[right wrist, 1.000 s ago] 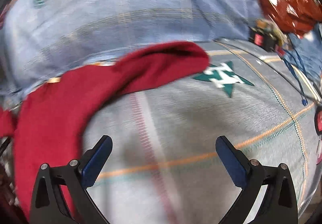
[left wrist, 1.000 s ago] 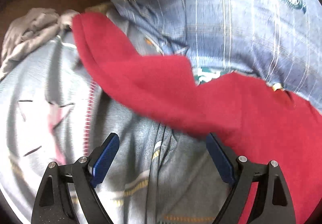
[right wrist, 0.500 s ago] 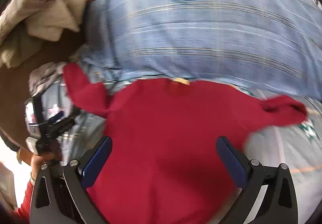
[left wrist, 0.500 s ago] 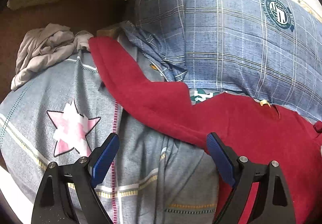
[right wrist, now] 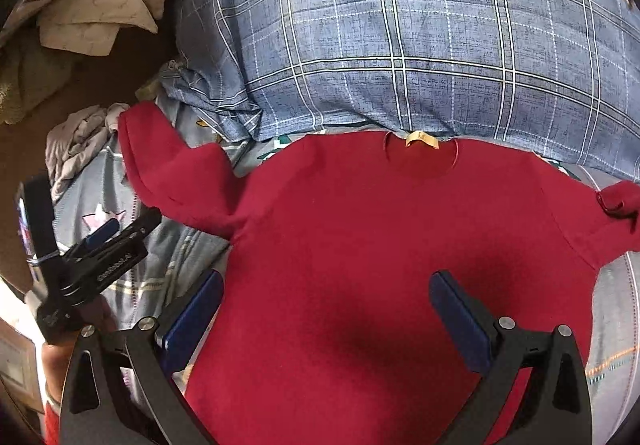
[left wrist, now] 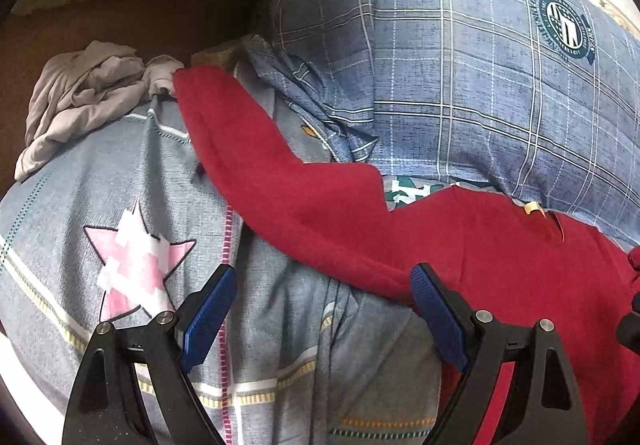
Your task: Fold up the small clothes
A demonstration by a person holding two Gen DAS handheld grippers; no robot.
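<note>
Both wrist views look down close over the bed; both share the red shirt and plaid pillow

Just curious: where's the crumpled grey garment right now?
In the left wrist view, the crumpled grey garment lies upper left, touching the red sweater's sleeve tip at the bedsheet's edge.

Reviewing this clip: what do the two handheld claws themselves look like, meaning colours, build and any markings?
Both match: the left claw and right claw have black angular frames with triangular cut-outs, silver round bolt heads and ribbed blue pads on the fingers. In the right wrist view the left claw shows white lettering along its black body, too small to read. A red sleeve shows at the lower left edge.
</note>
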